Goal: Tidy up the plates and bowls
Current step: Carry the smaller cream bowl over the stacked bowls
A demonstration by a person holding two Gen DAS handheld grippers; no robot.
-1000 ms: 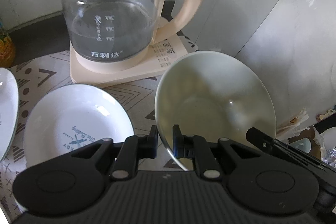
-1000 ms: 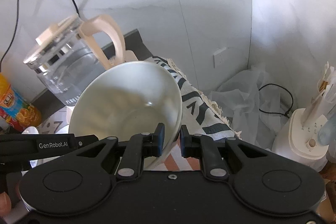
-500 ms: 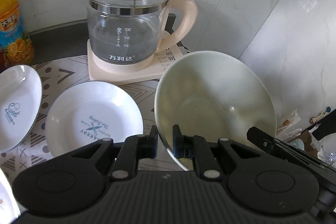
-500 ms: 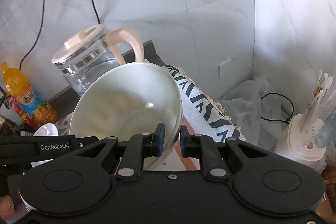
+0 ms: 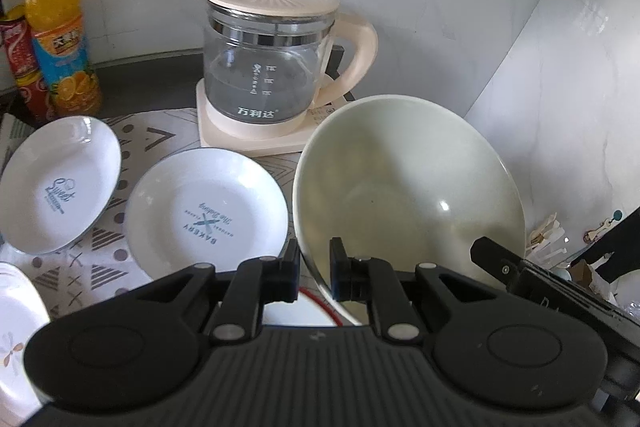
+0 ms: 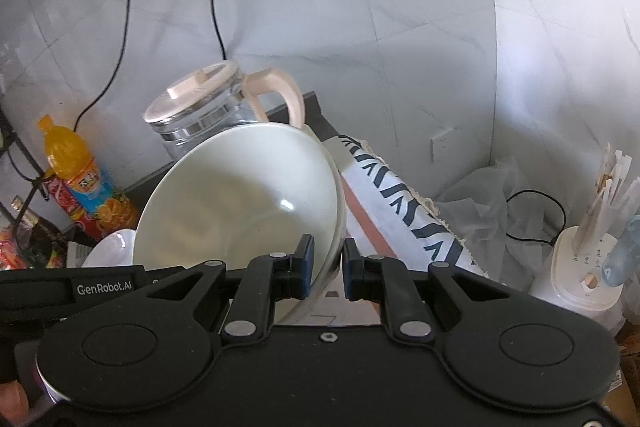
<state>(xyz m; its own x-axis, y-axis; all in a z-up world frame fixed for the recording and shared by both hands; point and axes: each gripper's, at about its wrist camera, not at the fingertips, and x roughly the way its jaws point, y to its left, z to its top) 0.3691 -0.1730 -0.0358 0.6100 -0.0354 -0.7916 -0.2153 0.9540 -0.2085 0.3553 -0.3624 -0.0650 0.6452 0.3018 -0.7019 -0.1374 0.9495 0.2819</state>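
Home kitchen, kettle [image 5: 269, 67], plates [image 5: 206, 211], tiled wall [image 6: 360, 7]

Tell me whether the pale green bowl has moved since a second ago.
Yes. The pale green bowl has risen and pulled back from the glass kettle, which now looks smaller.

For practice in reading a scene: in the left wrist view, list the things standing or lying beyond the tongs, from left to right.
red can → orange drink bottle → plate marked Sweet → plate marked Bakery → glass kettle → pale green bowl, gripped at its rim by the left tongs.
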